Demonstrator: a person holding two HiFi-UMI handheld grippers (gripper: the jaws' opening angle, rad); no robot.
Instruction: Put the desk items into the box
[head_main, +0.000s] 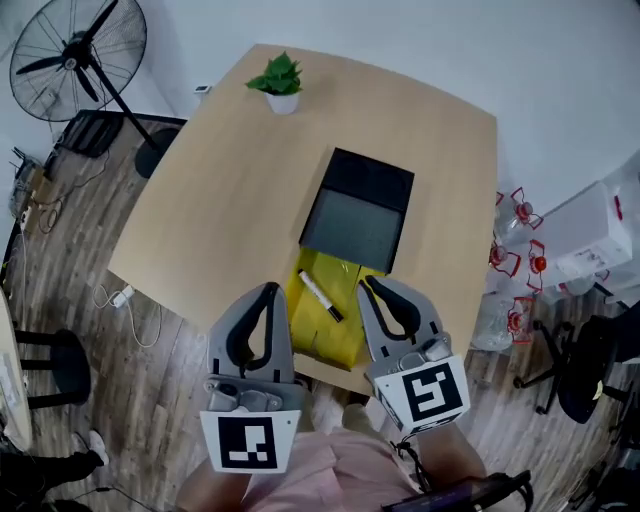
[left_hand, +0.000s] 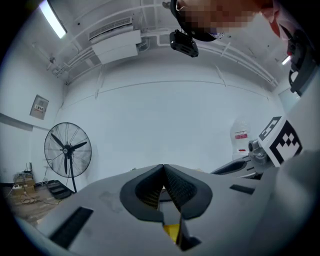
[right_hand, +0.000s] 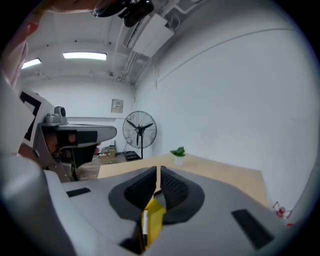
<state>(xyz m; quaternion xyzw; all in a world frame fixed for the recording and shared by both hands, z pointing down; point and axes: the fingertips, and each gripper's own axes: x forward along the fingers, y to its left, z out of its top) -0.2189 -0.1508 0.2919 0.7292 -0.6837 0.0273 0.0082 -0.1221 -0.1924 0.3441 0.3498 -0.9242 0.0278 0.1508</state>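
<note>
Pale wood makes up the table (head_main: 200, 200), which fills the middle of the head view. A floor fan (head_main: 78, 50) stands off it at the upper left. At the centre of the frame lies the black box (head_main: 372, 180), open and with nothing visible inside. Its lower edge meets the top of a yellow folder (head_main: 335, 335) that reaches down to the table's near edge.

The left gripper (head_main: 270, 290) comes up from the bottom of the frame just left of the folder. The right gripper (head_main: 368, 284) rises beside it, over the folder's right side. In its own view the left gripper's pads meet at the tip with nothing between them. The right gripper's pads are drawn together to a thin slit and also carry nothing. The yellow seen through each is the folder below.

On the folder lies a white pen (head_main: 320, 295) with dark ends, its long axis running from upper left to lower right. It sits between the two sets of tips, about midway. Its upper end leans toward the left gripper and its lower end toward the right. Either could take it, I judge, once its pads part and close across the pen's narrow width. The box is just above it in the frame. A small potted plant (head_main: 280, 80) sits at the table's top edge.
</note>
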